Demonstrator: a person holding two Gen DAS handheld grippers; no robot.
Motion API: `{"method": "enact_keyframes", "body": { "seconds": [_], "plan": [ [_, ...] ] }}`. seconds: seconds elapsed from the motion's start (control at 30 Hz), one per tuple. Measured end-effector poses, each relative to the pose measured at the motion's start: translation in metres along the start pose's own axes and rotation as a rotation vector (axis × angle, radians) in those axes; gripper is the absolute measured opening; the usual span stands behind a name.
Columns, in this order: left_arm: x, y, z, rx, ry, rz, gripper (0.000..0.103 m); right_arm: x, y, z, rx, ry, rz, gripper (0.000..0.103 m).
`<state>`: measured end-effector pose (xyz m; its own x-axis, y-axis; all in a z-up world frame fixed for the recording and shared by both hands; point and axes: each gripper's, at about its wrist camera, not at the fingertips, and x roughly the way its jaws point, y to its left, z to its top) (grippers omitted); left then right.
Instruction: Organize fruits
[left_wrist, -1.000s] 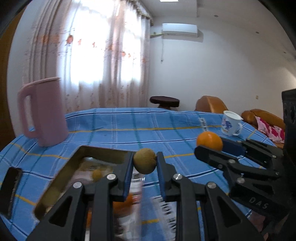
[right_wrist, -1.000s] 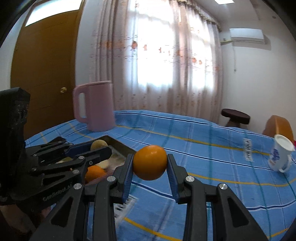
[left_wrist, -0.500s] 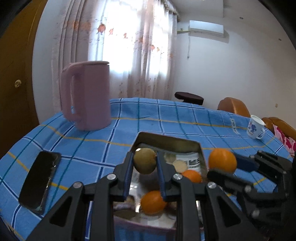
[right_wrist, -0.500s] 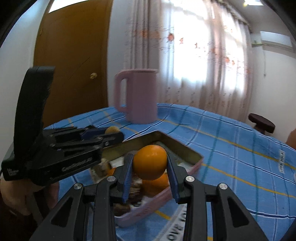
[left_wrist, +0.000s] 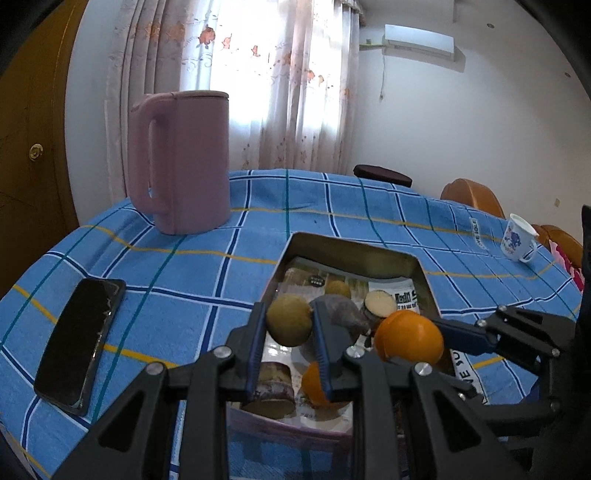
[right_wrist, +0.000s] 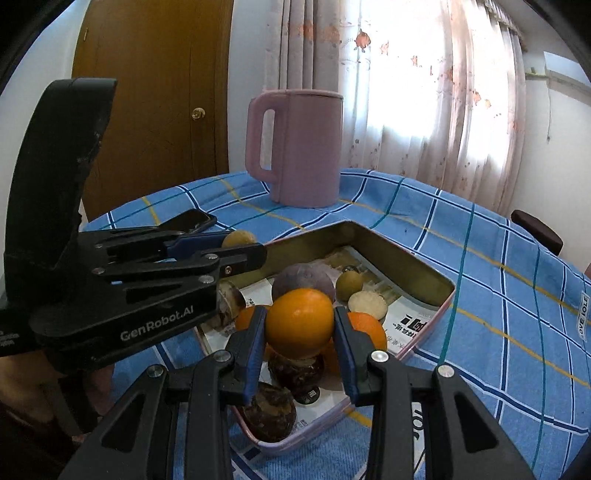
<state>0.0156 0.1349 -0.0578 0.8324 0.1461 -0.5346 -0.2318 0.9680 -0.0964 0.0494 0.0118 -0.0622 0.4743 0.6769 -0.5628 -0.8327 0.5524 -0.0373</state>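
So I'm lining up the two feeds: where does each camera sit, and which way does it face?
Left wrist: on the left gripper, facing the tray and pink jug; right gripper at right.
Right wrist: on the right gripper holding an orange, facing the same tray; left gripper at left.
Shared: tray, jug, phone.

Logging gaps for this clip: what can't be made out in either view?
- Left wrist view: tray near end hidden behind left gripper.
- Right wrist view: phone mostly behind left gripper.
- Right wrist view: brown root top hidden under gripped orange.
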Motion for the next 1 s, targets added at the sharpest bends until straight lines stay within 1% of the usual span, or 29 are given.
{"method": "enact_keyframes", "body": {
  "seconds": [0.1, 0.13, 0.17, 0.23, 0.3, 0.33, 0.37, 0.43, 0.47, 0.57, 0.6, 0.67, 0.77, 0.8, 0.9, 0.93, 1.0],
  "plan": [
    [0.001, 0.000, -0.002, -0.001, 0.009, 0.002, 0.026, 0.002, -0.001, -0.001, 0.008, 0.020, 0.022, 0.038],
    [0.001, -0.001, -0.003, 0.000, 0.010, 0.001, 0.027, 0.002, -0.001, -0.001, 0.010, 0.016, 0.014, 0.040],
    [0.001, -0.001, -0.003, 0.003, 0.012, -0.001, 0.027, 0.002, -0.001, -0.001, 0.010, 0.016, 0.014, 0.047],
    [0.000, -0.003, -0.004, 0.007, 0.013, 0.001, 0.029, 0.001, -0.001, -0.002, 0.013, 0.013, 0.019, 0.053],
    [-0.002, -0.004, -0.004, 0.008, 0.012, 0.000, 0.032, -0.002, 0.000, -0.002, 0.014, 0.007, 0.021, 0.054],
    [-0.003, -0.004, -0.004, 0.006, 0.008, 0.002, 0.038, -0.003, 0.000, -0.003, 0.014, 0.005, 0.018, 0.054],
    [-0.004, -0.004, -0.004, 0.004, 0.002, 0.005, 0.050, -0.004, 0.000, -0.003, 0.016, 0.002, 0.017, 0.054],
    [-0.008, -0.004, -0.003, 0.005, -0.014, 0.018, 0.062, -0.005, -0.001, -0.003, 0.021, -0.003, 0.016, 0.054],
    [-0.010, -0.004, -0.003, 0.006, -0.021, 0.023, 0.065, -0.006, -0.002, -0.004, 0.023, -0.005, 0.014, 0.054],
    [-0.014, -0.003, -0.001, 0.001, -0.028, 0.015, 0.065, -0.009, -0.003, -0.005, 0.029, -0.011, 0.003, 0.054],
    [-0.016, -0.002, -0.001, -0.002, -0.035, 0.017, 0.066, -0.010, -0.004, -0.005, 0.028, -0.012, -0.003, 0.054],
    [-0.020, 0.000, 0.000, -0.012, -0.049, 0.018, 0.072, -0.014, -0.004, -0.006, 0.028, -0.015, -0.020, 0.054],
    [-0.031, 0.001, 0.003, -0.026, -0.082, 0.019, 0.076, -0.025, -0.009, -0.007, 0.036, -0.031, -0.056, 0.054],
    [-0.034, 0.001, 0.003, -0.028, -0.091, 0.016, 0.076, -0.030, -0.011, -0.007, 0.042, -0.037, -0.080, 0.054],
    [-0.044, -0.002, 0.006, -0.027, -0.120, 0.010, 0.080, -0.048, -0.020, -0.007, 0.067, -0.062, -0.141, 0.060],
    [-0.048, -0.004, 0.006, -0.024, -0.129, 0.009, 0.083, -0.054, -0.024, -0.007, 0.076, -0.075, -0.161, 0.061],
    [-0.052, -0.008, 0.007, -0.019, -0.144, 0.006, 0.087, -0.069, -0.030, -0.007, 0.093, -0.108, -0.188, 0.062]
  ]
}}
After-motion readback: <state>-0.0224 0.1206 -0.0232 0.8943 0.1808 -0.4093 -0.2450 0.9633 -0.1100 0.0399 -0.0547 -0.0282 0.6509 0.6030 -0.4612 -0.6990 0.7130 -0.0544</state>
